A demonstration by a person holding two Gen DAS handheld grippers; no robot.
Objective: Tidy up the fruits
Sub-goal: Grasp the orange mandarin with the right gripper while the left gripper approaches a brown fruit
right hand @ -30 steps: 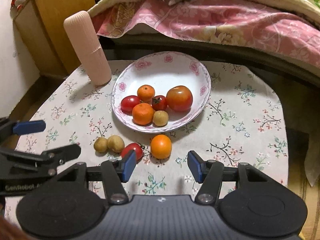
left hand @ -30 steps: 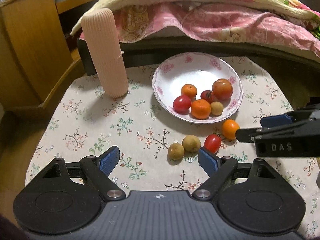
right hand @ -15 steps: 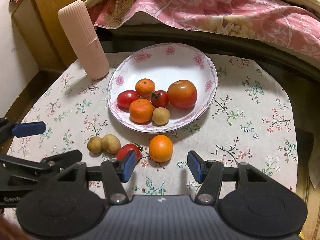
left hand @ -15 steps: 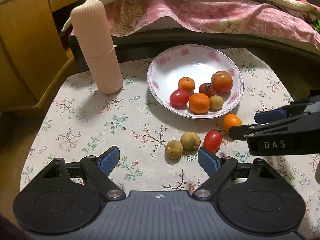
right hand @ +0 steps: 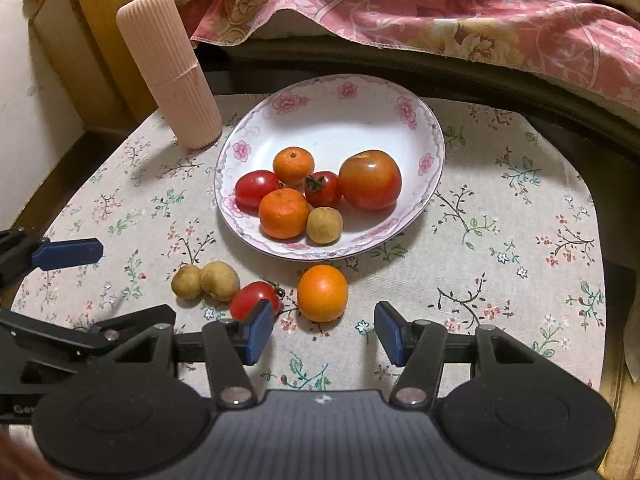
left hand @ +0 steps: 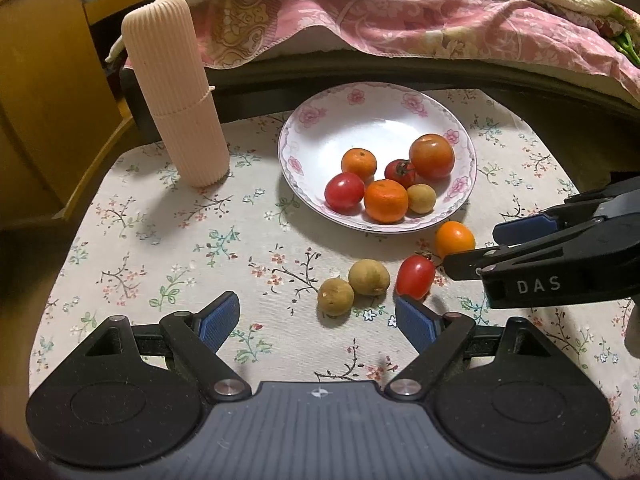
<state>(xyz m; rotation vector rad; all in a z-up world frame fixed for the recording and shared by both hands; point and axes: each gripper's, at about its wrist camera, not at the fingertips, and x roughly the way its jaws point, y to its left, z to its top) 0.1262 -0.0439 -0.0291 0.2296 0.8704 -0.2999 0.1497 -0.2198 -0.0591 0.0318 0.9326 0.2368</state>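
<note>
Going from left to right, the tall pink ribbed holder is standing at the far left of the desk, and it is looking bigger and closer than it did a moment ago, because both cameras have come nearer to the fruit. The left gripper is hanging with its jaws wide apart and nothing in them, just in front of two little brown fruits. Next to those, a small red tomato and a loose orange are lying on the cloth beside the flowered plate, which is already holding six fruits. The right gripper is sitting right behind the orange, jaws about half open and empty, so the orange is probably going in next. The right view is showing the orange lined up between the blue pads; the left view is only showing that gripper from the side.
</note>
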